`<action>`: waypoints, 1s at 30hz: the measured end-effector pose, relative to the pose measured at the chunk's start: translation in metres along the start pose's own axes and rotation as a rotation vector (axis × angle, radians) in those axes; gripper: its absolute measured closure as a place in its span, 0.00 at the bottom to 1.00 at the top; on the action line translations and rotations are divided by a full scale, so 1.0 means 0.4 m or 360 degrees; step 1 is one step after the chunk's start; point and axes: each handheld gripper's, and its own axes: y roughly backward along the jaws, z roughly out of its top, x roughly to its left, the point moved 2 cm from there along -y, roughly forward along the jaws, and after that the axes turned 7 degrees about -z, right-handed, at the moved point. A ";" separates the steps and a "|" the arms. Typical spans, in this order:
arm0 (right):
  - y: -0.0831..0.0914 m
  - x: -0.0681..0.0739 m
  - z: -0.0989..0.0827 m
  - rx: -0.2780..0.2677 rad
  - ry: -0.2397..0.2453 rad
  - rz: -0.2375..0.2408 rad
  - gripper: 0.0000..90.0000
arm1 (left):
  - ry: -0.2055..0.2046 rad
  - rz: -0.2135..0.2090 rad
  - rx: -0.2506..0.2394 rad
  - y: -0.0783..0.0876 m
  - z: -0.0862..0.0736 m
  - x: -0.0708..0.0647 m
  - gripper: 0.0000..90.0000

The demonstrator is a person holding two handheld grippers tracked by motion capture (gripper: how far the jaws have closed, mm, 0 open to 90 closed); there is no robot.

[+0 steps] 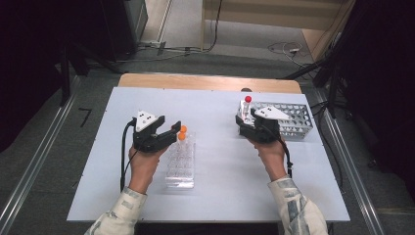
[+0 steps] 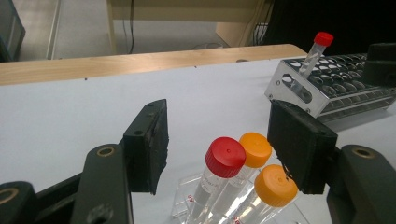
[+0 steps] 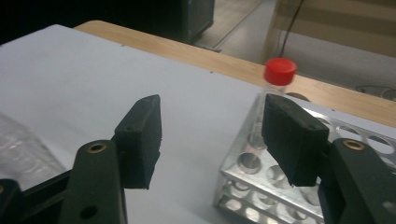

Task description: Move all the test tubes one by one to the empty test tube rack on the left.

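A clear plastic rack on the white table holds a red-capped tube and two orange-capped tubes, all upright. My left gripper is open, and its jaws straddle those caps with gaps on both sides of the red cap. To the right stands a metal rack with one red-capped tube in its near-left corner. My right gripper is open beside that corner. In the right gripper view nothing lies between the jaws, and the tube rises just behind the right jaw.
The white table top ends in a wooden strip at the far side. Beyond it lie floor cables and dark stands. Most holes of the metal rack stand vacant.
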 end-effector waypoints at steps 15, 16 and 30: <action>-0.139 -0.061 -0.001 0.0107 -0.0043 -0.0172 0.50 | -0.0010 0.0007 -0.0004 0.000 0.000 0.000 0.43; -0.145 -0.060 0.000 0.0104 -0.0048 -0.0171 0.52 | -0.0011 0.0008 -0.0003 0.000 0.000 0.000 0.44; -0.187 -0.069 -0.011 0.0099 -0.0106 -0.0176 0.70 | -0.0028 0.0009 0.0011 -0.004 -0.002 -0.005 0.44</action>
